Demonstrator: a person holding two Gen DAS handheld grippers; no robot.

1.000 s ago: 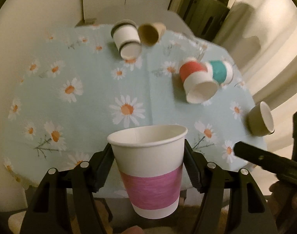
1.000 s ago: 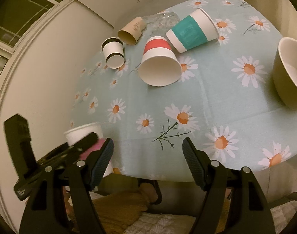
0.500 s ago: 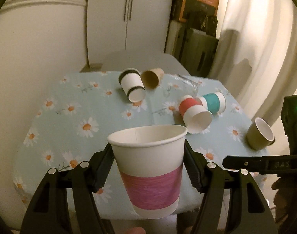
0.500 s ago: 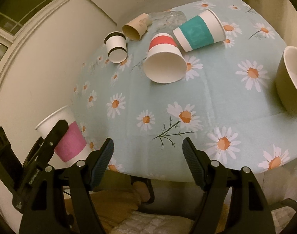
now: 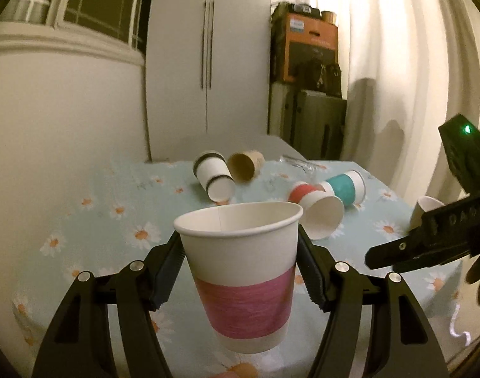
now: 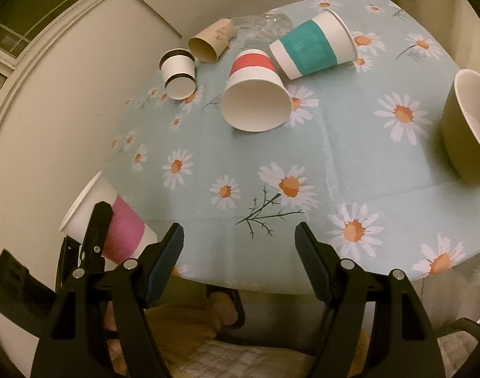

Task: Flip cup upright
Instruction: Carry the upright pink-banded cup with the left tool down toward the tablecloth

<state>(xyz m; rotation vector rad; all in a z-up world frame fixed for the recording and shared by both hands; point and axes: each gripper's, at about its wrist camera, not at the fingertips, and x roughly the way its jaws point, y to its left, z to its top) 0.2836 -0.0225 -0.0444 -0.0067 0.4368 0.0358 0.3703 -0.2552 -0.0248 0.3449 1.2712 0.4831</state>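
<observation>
My left gripper (image 5: 240, 249) is shut on a white paper cup with a pink band (image 5: 241, 280) and holds it upright, mouth up, above the near left part of the table. The same cup shows in the right wrist view (image 6: 104, 220), clamped in the left gripper at the table's near left edge. My right gripper (image 6: 238, 245) is open and empty over the table's near edge; it also shows in the left wrist view (image 5: 429, 239) at the right.
On the daisy tablecloth (image 6: 334, 157) lie a red-banded cup (image 6: 255, 94), a teal-banded cup (image 6: 312, 47), a black-striped cup (image 6: 178, 74), a brown cup (image 6: 208, 45) and a clear plastic cup (image 6: 262, 25). An olive bowl-like cup (image 6: 466, 126) lies at the right edge.
My left gripper has tilted up and turned the pink-banded cup with it, so more of the room shows. The right gripper has hardly moved.
</observation>
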